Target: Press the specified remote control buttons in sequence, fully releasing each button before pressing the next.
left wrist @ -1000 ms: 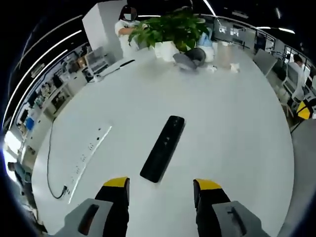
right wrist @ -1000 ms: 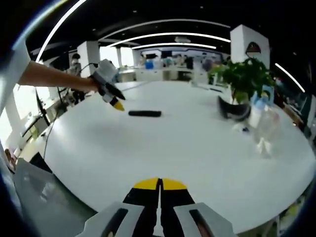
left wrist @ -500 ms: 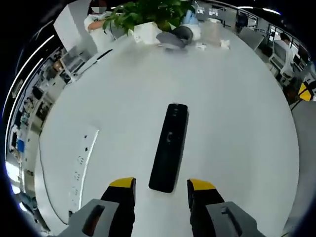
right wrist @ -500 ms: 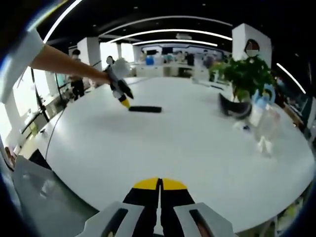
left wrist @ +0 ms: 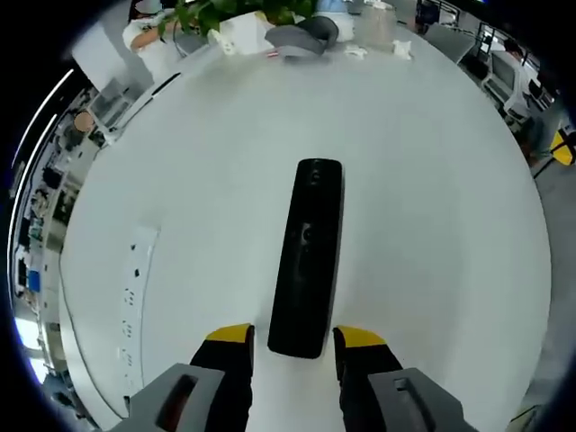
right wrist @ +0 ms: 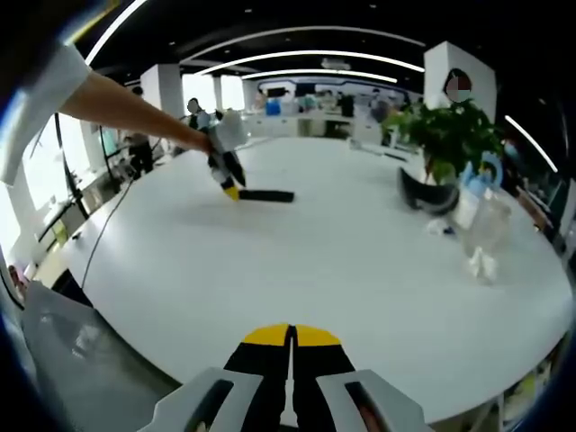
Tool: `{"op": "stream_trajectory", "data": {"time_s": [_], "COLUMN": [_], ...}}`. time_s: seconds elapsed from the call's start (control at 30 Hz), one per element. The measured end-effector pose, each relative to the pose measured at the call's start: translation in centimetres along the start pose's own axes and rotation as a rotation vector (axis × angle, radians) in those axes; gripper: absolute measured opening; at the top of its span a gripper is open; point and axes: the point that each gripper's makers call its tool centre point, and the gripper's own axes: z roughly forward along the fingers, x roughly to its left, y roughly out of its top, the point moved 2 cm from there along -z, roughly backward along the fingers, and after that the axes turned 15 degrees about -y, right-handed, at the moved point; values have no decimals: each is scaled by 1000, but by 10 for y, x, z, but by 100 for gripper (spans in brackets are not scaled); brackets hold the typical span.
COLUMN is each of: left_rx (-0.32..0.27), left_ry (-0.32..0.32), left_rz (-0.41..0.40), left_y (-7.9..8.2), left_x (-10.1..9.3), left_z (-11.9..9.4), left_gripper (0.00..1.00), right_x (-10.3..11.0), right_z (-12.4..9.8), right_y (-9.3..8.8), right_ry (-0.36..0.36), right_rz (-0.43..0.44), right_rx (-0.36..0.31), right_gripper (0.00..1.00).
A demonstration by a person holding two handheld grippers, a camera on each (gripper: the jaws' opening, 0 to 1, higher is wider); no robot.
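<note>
Both jaws of the left gripper (left wrist: 292, 337), apart, have dropped within a second to straddle the remote's (left wrist: 308, 256) near end on the white table (left wrist: 432, 198), likely steadying it for presses, while the right gripper (right wrist: 291, 335) hangs back, jaws together.

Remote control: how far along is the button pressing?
Done: no press is visible; the remote control lies flat on the white table. In hand: the open left hand-held gripper brackets its near end. The right hand-held gripper is shut, well away. Left: the whole button sequence.
</note>
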Motion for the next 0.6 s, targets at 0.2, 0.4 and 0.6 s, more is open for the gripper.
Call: {"op": "stream_trajectory", "data": {"time_s": [0.2, 0.4, 0.6], "left_rx": [65, 111, 162], "left_ry": [-28, -46, -8], "left_rz": [63, 11, -4], "left_y": [6, 9, 8], "left_x": [-7, -6, -2], "left_z": [6, 7, 7], "left_gripper": [25, 24, 24], "right_x": [4, 4, 3], "right_z": [0, 0, 0], "right_y": [0, 0, 1], "right_ry": [15, 15, 16], "right_rz": [-16, -13, -3], "right_rx": [4, 6, 0], "right_gripper": [0, 0, 0]}}
